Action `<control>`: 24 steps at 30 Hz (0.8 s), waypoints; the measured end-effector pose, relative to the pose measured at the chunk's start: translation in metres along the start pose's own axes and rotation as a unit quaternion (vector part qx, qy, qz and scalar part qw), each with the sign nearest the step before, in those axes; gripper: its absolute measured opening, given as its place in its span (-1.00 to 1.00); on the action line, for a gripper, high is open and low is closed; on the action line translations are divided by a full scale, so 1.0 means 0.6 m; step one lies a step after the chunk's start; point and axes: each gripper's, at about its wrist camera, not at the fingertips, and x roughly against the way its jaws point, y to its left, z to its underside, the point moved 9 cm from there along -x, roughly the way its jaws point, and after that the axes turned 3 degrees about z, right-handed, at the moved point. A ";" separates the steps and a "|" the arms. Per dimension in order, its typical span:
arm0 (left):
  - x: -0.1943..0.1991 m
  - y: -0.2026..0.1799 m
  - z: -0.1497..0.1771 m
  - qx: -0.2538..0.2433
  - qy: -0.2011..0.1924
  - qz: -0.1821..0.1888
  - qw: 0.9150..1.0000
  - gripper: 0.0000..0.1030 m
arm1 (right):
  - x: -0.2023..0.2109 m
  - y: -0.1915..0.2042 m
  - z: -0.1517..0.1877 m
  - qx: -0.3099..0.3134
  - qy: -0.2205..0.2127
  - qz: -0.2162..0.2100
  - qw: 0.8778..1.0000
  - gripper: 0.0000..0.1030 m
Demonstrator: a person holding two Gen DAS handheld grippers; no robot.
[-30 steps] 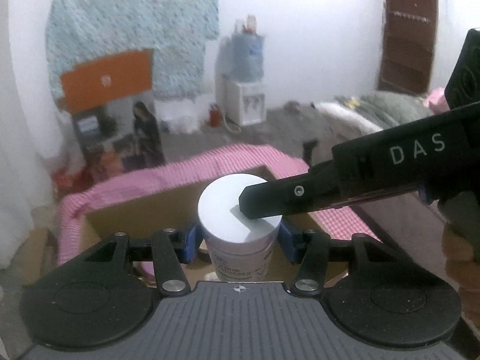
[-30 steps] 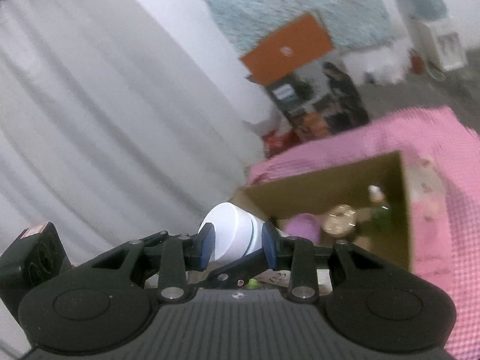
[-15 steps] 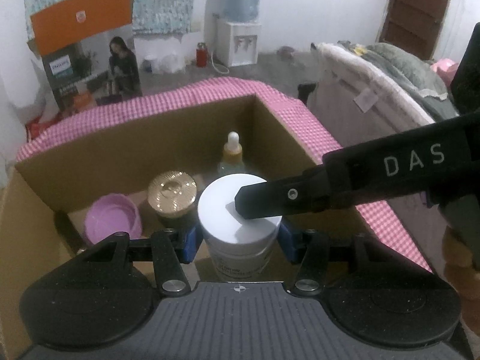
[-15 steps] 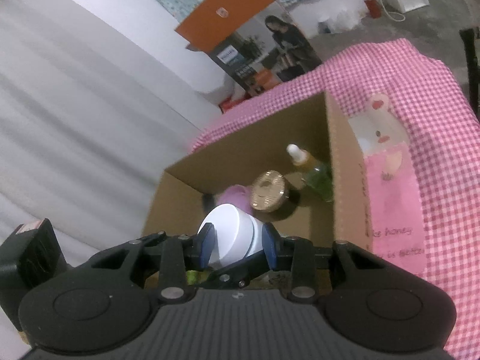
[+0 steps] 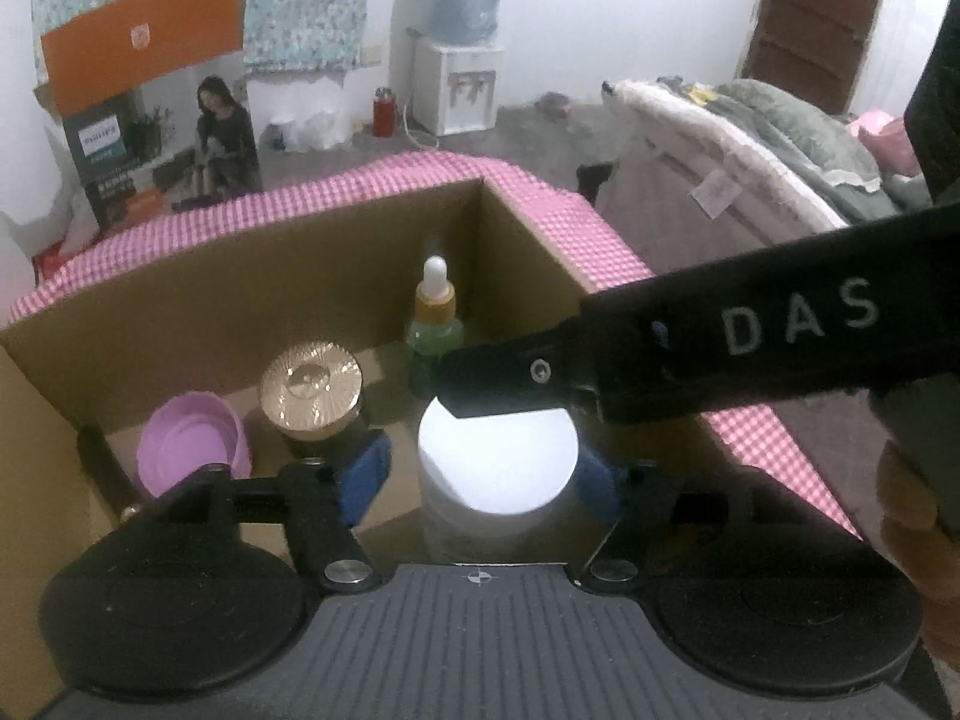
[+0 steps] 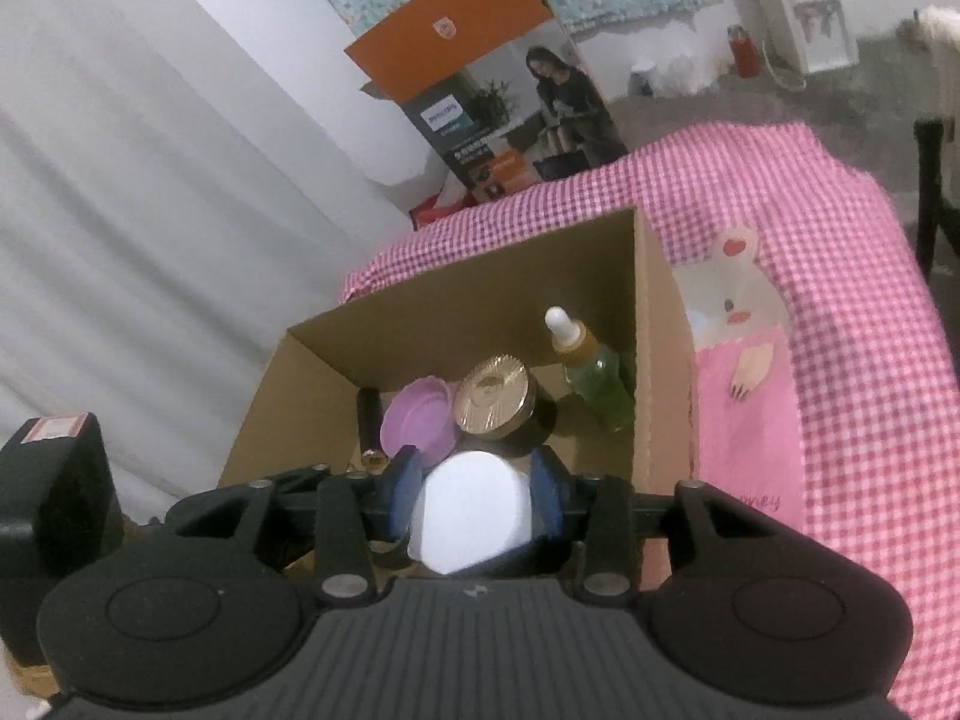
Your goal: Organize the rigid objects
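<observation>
- The white-lidded jar (image 5: 498, 468) sits low inside the cardboard box (image 5: 240, 300), near its front, with both grippers around it — it looks like the set-down stage of packing.
- The left gripper (image 5: 480, 474) has its jaws opening: its left blue pad (image 5: 363, 474) stands clear of the jar with a visible gap, so this side has let go.
- The right gripper (image 6: 474, 492) is also opening; in its own view the pads sit just beside the lid, and I cannot tell whether they touch it.
- The right gripper's finger lies across the lid's far edge in the left view, probably steadying the jar.
- Behind it stand the gold-lidded jar (image 5: 312, 387), the purple lid (image 5: 192, 450) and the green dropper bottle (image 5: 435, 324), grouped along the back wall, leaving the front free.
</observation>
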 end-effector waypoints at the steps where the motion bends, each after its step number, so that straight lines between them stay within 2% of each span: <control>1: 0.005 0.000 -0.001 -0.002 -0.005 -0.001 1.000 0.46 | 0.004 0.002 -0.001 0.003 -0.005 0.000 1.000 -0.16; 8: 0.071 -0.003 -0.007 -0.014 -0.050 -0.017 0.998 0.75 | 0.048 0.026 -0.007 0.008 -0.048 -0.003 0.999 -0.16; 10: 0.094 -0.002 -0.005 -0.014 -0.059 -0.025 0.998 0.90 | 0.070 0.039 -0.006 0.010 -0.066 -0.007 0.998 -0.16; 16: 0.168 0.018 0.011 0.007 -0.083 -0.071 0.994 1.00 | 0.131 0.076 0.014 0.019 -0.109 -0.009 0.994 -0.15; 17: 0.178 0.023 0.015 0.013 -0.085 -0.077 0.993 1.00 | 0.140 0.082 0.020 0.021 -0.115 -0.006 0.993 -0.10; 18: 0.188 0.029 0.021 0.019 -0.086 -0.084 0.993 1.00 | 0.146 0.087 0.026 0.022 -0.120 -0.003 0.993 0.43; 20: 0.208 0.042 0.034 0.032 -0.088 -0.096 0.991 1.00 | 0.168 0.099 0.043 0.031 -0.150 0.002 0.988 1.00; 24: 0.236 0.066 0.066 0.052 -0.079 -0.125 0.988 1.00 | 0.194 0.125 0.079 0.070 -0.177 0.035 0.981 1.00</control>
